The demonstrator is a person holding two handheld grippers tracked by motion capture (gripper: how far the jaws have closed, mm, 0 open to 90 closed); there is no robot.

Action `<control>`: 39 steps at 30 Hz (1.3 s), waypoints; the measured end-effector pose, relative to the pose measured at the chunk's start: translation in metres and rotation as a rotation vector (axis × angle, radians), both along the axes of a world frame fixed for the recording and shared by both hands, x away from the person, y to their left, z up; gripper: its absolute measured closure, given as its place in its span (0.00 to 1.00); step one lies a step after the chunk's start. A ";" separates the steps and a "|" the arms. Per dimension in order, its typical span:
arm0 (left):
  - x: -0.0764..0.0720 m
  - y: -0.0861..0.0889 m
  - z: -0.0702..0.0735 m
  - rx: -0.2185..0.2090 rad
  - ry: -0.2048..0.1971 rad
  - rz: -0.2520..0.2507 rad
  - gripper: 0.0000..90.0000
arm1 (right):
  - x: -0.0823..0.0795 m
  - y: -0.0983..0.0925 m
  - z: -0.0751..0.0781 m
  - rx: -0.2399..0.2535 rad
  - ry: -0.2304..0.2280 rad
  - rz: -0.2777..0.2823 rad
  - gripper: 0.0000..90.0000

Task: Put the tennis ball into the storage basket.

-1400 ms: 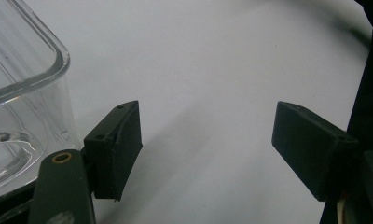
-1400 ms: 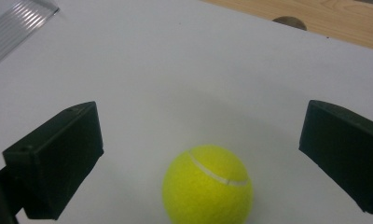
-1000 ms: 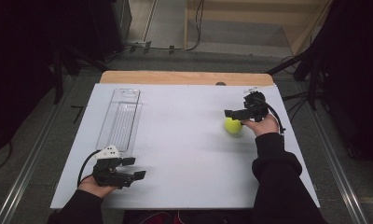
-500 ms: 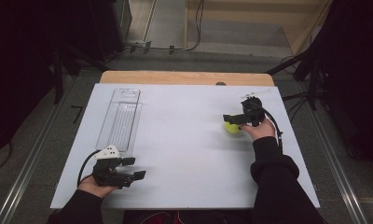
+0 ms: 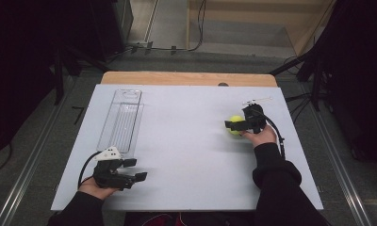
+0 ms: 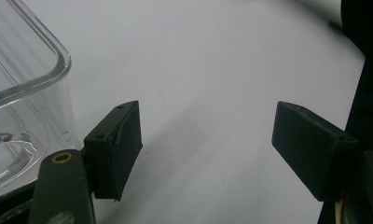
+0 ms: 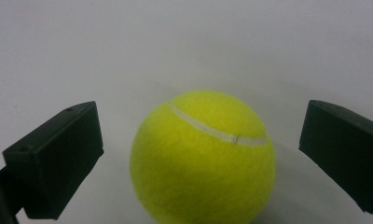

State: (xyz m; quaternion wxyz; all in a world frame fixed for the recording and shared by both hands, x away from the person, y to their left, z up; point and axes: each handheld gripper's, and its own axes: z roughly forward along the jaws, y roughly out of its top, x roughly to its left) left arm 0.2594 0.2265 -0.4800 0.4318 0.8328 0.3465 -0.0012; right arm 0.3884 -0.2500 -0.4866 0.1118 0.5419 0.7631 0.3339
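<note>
Now the right tool (image 7: 201,154), jaws spread wide and clear of the tennis ball (image 7: 203,158), should centre on it, then clamp gently; left tool (image 6: 205,149) rests released

Ball (image 5: 234,125) lies right on the table (image 5: 191,141) (container (image 5: 122,120) left).

The tennis ball (image 7: 203,158) looked fuzzy, felt-like and matt. The tray (image 5: 122,120) was clear glossy plastic. The table (image 5: 186,155) was smooth and matt white; the fingers (image 7: 54,161) matt black.
</note>
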 end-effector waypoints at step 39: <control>0.000 0.000 0.000 -0.007 0.003 0.005 0.27 | -0.005 0.001 -0.013 -0.008 0.015 0.022 0.26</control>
